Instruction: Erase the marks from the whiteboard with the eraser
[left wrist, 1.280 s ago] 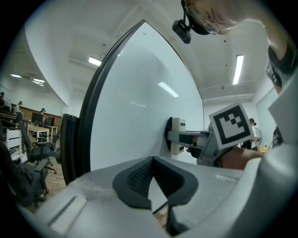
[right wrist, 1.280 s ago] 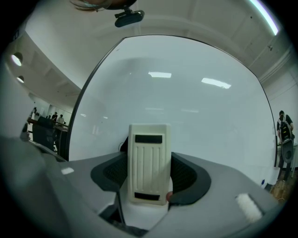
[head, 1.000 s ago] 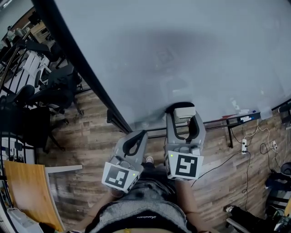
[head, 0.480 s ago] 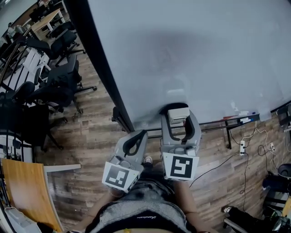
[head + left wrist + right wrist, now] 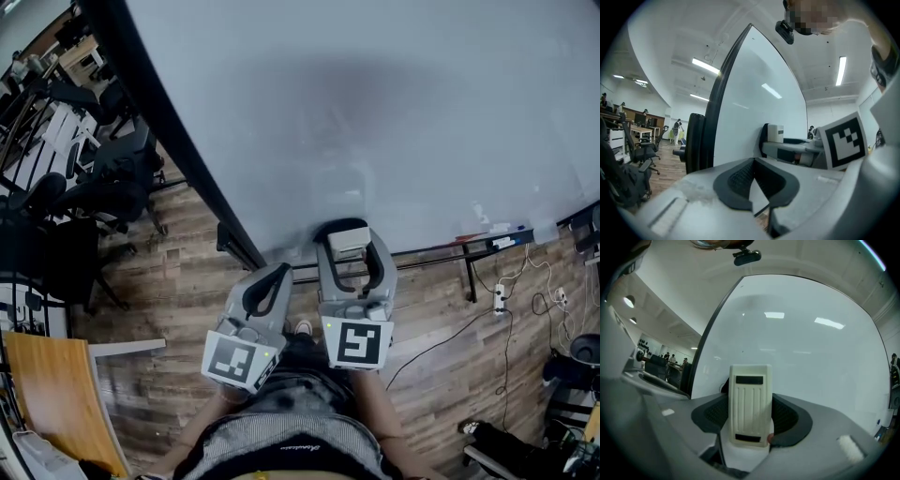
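A large whiteboard [image 5: 394, 103] fills the head view; I make out only faint smudges on it, no clear marks. My right gripper [image 5: 347, 234] is shut on a cream eraser [image 5: 348, 241], which it holds against the board's lower part. In the right gripper view the ribbed eraser [image 5: 749, 404] stands upright between the dark pads, with the whiteboard [image 5: 806, 333] right behind it. My left gripper [image 5: 277, 277] hangs lower and to the left, shut and empty, off the board. The left gripper view shows its pads [image 5: 740, 176] closed together and the eraser [image 5: 775, 133] beyond.
A marker tray [image 5: 497, 241] with pens runs along the board's bottom right. Office chairs [image 5: 103, 178] crowd the left. A power strip and cables [image 5: 500, 300] lie on the wooden floor at right. A wooden tabletop [image 5: 56, 394] sits at lower left.
The right gripper has slid the eraser leftward and slightly down along the board's lower part. The left gripper has shifted a little to the left and stays shut.
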